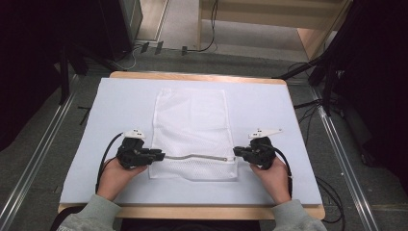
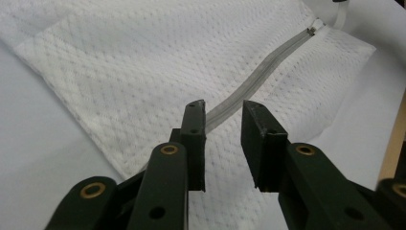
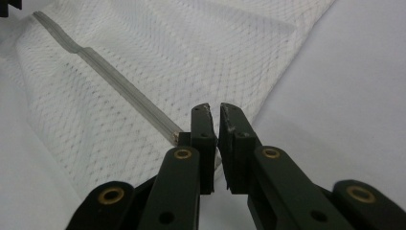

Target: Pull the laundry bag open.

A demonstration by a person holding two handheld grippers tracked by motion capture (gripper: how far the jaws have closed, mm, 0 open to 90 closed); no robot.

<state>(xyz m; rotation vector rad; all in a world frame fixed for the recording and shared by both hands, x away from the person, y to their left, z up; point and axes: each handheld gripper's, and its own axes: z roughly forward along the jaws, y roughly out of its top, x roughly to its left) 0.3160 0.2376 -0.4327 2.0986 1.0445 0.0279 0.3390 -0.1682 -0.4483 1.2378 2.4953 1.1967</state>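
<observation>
A white mesh bag (image 1: pixel 192 120) lies flat on the pale mat (image 1: pixel 120 106), with a grey zipper (image 1: pixel 197 157) running across its near end. My left gripper (image 1: pixel 161 155) is at the zipper's left end. In the left gripper view its jaws stand apart over the bag (image 2: pixel 143 62), and the zipper (image 2: pixel 258 76) runs away from the gap toward the small metal pull (image 2: pixel 311 31). My right gripper (image 1: pixel 235 152) is at the zipper's right end. In the right gripper view it (image 3: pixel 215 110) is pinched nearly together on the bag's edge (image 3: pixel 167 48), right beside the zipper's end (image 3: pixel 119 86).
The mat covers a wooden table whose front edge (image 1: pixel 192 211) shows between the person's sleeves. Cables (image 1: pixel 207 45) and metal floor rails (image 1: pixel 33 163) lie around the table. A wooden unit (image 1: pixel 312 29) stands behind it. Bare mat lies left and right of the bag.
</observation>
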